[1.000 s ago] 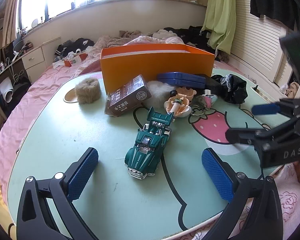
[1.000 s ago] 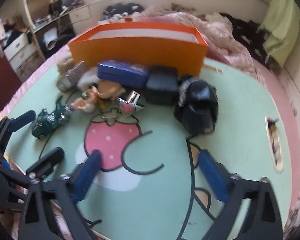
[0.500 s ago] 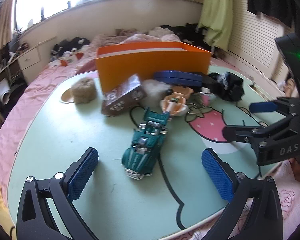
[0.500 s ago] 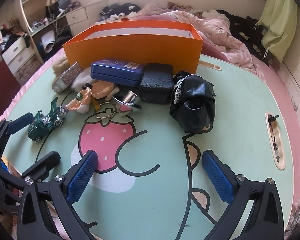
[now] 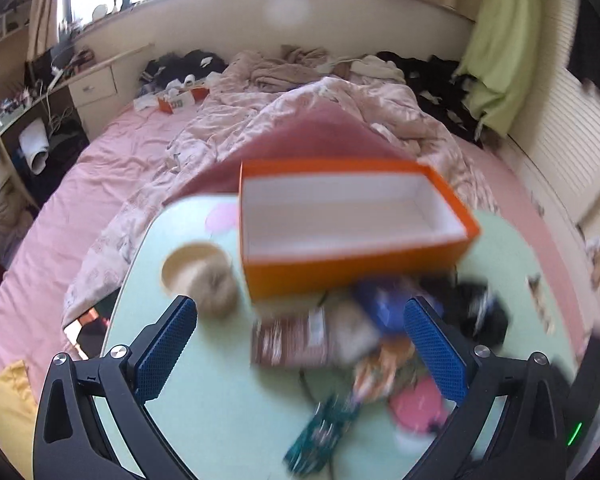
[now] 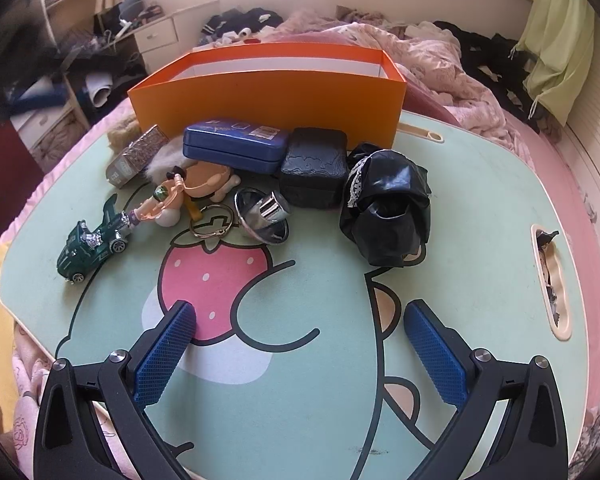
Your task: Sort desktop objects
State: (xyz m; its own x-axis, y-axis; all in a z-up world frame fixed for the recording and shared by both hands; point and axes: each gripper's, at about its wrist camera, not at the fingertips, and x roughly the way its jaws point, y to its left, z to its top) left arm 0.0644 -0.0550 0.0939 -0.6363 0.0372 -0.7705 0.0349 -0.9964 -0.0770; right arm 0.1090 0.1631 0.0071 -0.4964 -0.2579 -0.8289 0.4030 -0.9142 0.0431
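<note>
An empty orange box (image 6: 268, 92) stands at the back of the mint table (image 6: 480, 208); it also shows in the blurred left wrist view (image 5: 352, 220). In front of it lie a blue tin (image 6: 236, 146), a black case (image 6: 314, 166), a black bag (image 6: 388, 208), a chrome funnel (image 6: 266, 214), a key ring (image 6: 212, 222), a peach toy (image 6: 204, 186), a brown packet (image 6: 138, 156) and a green toy car (image 6: 94, 242). My right gripper (image 6: 300, 356) is open and empty above the table's front. My left gripper (image 5: 300, 348) is open and empty, high above the pile.
A beige furry pad (image 5: 208, 280) lies left of the box. A slot handle (image 6: 552, 280) is cut in the table's right edge. A pink bed with crumpled bedding (image 5: 300, 92) lies behind the table. A desk with drawers (image 6: 156, 36) stands at back left.
My left gripper has risen and swung forward, from low behind the green car to high over the pile and box; its view is blurred. My right gripper has barely moved.
</note>
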